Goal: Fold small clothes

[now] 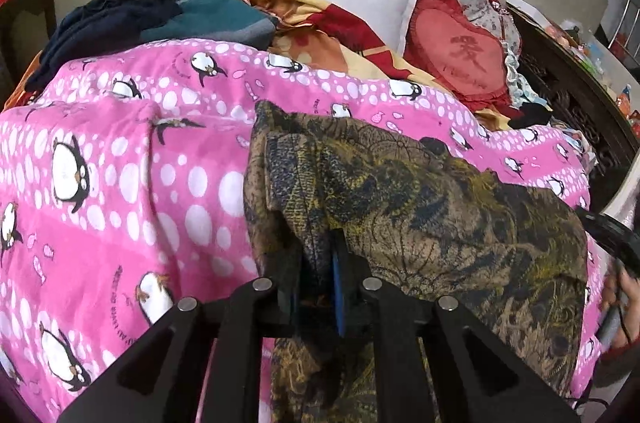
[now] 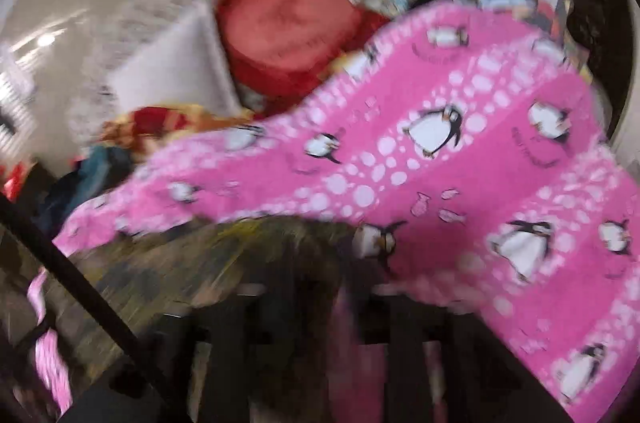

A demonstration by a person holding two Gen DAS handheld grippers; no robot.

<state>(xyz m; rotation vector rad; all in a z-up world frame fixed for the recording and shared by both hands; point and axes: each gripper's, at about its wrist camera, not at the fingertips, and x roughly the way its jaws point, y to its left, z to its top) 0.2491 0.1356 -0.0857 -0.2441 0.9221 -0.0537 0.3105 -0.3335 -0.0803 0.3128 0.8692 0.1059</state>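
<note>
Over pink penguin blanket [image 1: 120,151], level left gripper [image 1: 316,287] clamped on patterned garment [image 1: 420,199].

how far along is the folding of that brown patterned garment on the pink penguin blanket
Early stage. Done: the brown patterned garment is out on the pink penguin blanket, apart from the dark clothes pile. In hand: the left gripper is shut on its near edge. The right gripper is too blurred to judge. Left: the garment is rumpled with no neat fold showing, and the pile looks unfolded.
</note>
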